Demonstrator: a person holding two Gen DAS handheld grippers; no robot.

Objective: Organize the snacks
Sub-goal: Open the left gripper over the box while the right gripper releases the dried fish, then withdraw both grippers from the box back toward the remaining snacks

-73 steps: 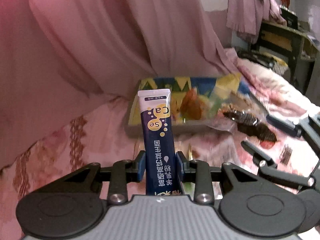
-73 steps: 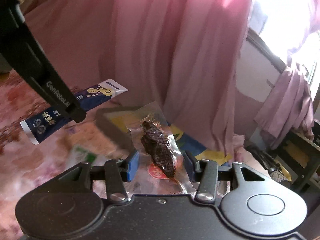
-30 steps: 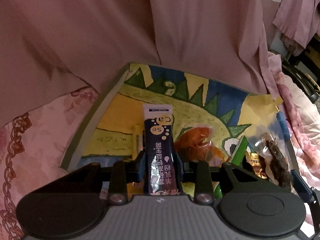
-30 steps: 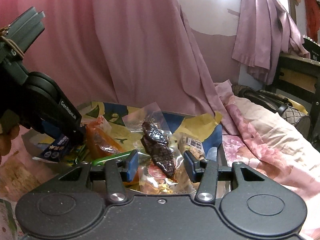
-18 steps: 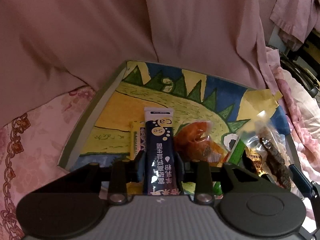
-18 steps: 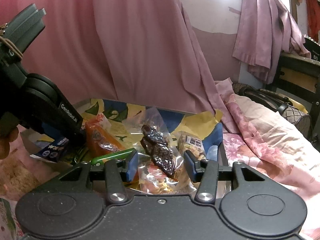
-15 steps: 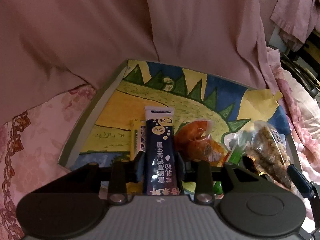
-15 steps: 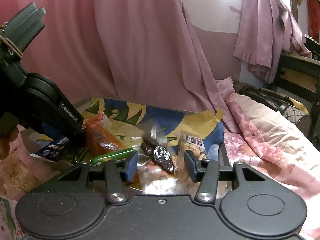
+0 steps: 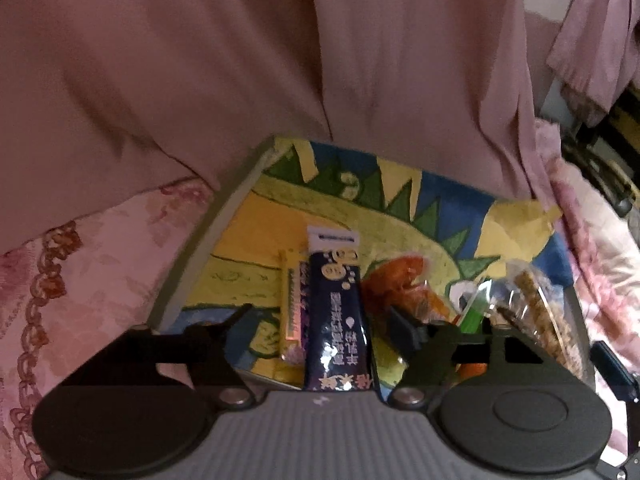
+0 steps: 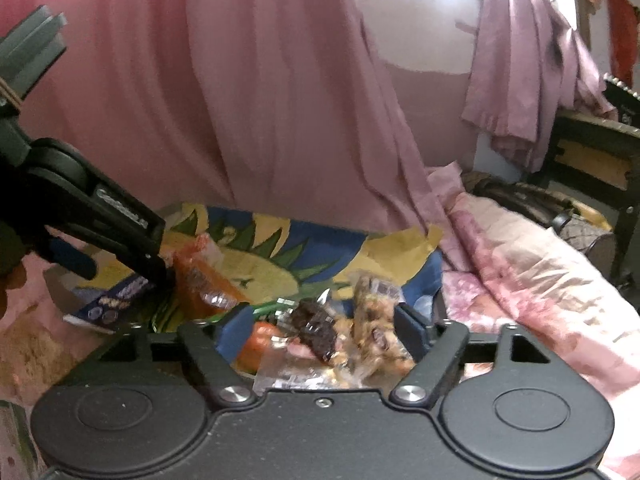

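Left wrist: snack packets (image 9: 404,292) crowd the tray (image 9: 240,184).

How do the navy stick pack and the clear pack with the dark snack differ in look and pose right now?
The navy stick pack is opaque, long and narrow with printed text; the clear dark-snack pack is see-through and crinkled, showing a lumpy dark piece. The navy stick pack lies straight beside a yellow bar; the clear dark-snack pack sits atop other packets. Both are in the dinosaur-print box, each between open jaws, left gripper and right gripper.

Snack box (image 9: 224,224) on, seemingly, bed (image 9: 100,264)
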